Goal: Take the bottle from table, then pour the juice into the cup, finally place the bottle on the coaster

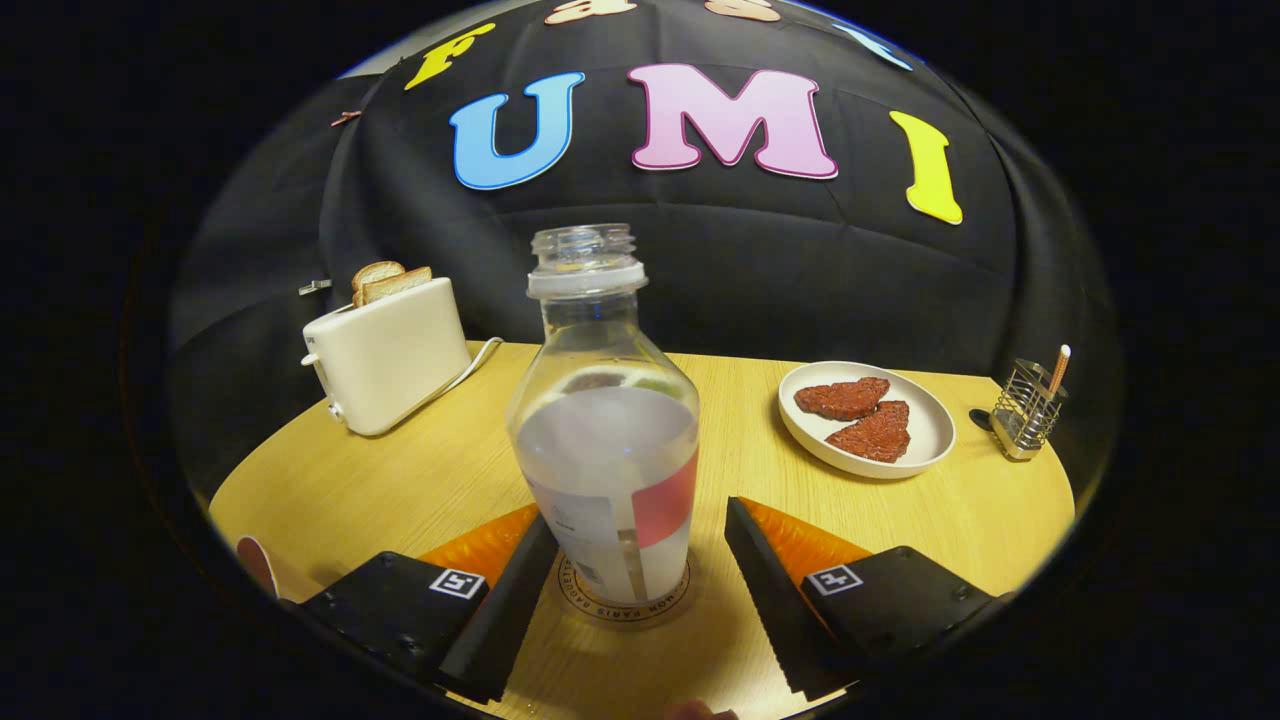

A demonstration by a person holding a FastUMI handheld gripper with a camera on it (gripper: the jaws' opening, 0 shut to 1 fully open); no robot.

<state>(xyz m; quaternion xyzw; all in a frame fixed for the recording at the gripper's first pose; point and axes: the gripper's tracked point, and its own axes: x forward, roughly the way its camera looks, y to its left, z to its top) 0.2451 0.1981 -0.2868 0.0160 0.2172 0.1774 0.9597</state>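
A clear uncapped bottle [603, 440], about half full of pale liquid and wearing a white and red label, stands upright on a round wooden coaster [625, 605] on the table. My gripper [640, 570] is open, one finger on each side of the bottle's base. The left finger [505, 610] sits close against the bottle's lower side. A gap separates the right finger [775, 600] from the bottle.
On the wooden table [400, 480] a cream toaster [385, 350] with toast slices stands at the back left. At the back right sit a white plate [868, 418] holding two reddish-brown pieces and a small wire holder [1028, 410]. A pinkish object [258, 565] shows beside the left finger.
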